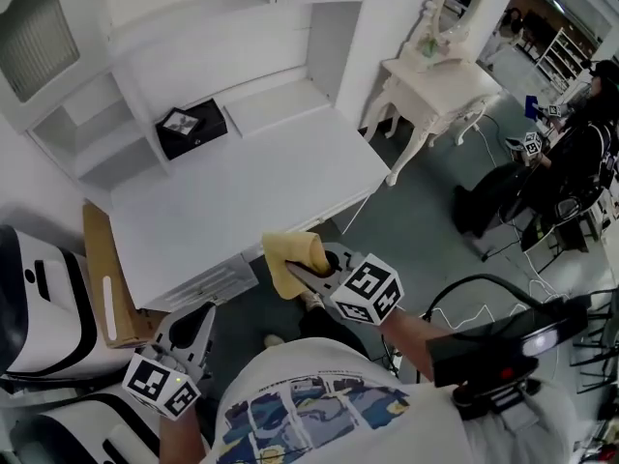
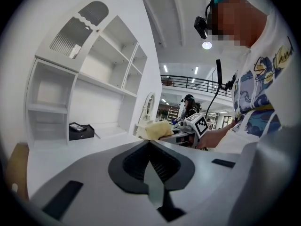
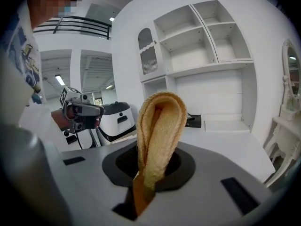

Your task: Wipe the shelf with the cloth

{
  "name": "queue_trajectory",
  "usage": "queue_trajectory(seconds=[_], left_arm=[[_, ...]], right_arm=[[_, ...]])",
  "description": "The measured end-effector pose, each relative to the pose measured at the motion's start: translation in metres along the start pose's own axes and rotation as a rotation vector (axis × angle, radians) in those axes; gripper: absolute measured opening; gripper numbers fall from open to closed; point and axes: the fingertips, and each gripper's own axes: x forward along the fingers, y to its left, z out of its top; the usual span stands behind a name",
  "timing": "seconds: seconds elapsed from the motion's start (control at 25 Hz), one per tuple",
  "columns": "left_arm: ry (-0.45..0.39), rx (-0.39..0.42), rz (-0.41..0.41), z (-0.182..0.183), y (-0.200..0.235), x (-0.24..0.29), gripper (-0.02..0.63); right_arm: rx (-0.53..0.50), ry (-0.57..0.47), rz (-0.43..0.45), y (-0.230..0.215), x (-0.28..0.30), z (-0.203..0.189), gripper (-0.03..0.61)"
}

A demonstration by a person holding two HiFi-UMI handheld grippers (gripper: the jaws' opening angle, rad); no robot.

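Head view: what surface, what room?
White desk under a white shelf unit, smooth and bare but for a black box; grey floor, white dressing table with an oval mirror off to the right.
And the cloth?
Yellow, thick, nubbly weave, folded into a rounded loop; clamped in the right gripper, just off the desk's near edge.
The left gripper?
Jaws pressed together on nothing, low beside the desk's front.
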Motion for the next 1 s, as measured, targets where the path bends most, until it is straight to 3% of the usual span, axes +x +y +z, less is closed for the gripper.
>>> queue_trajectory(seconds=[1.0], left_arm=[[0.022,-0.013,-0.035,-0.016,-0.014,-0.006,0.012]], right_arm=[[-0.020,0.022,0.032,0.028,-0.001,-0.014,0.066]])
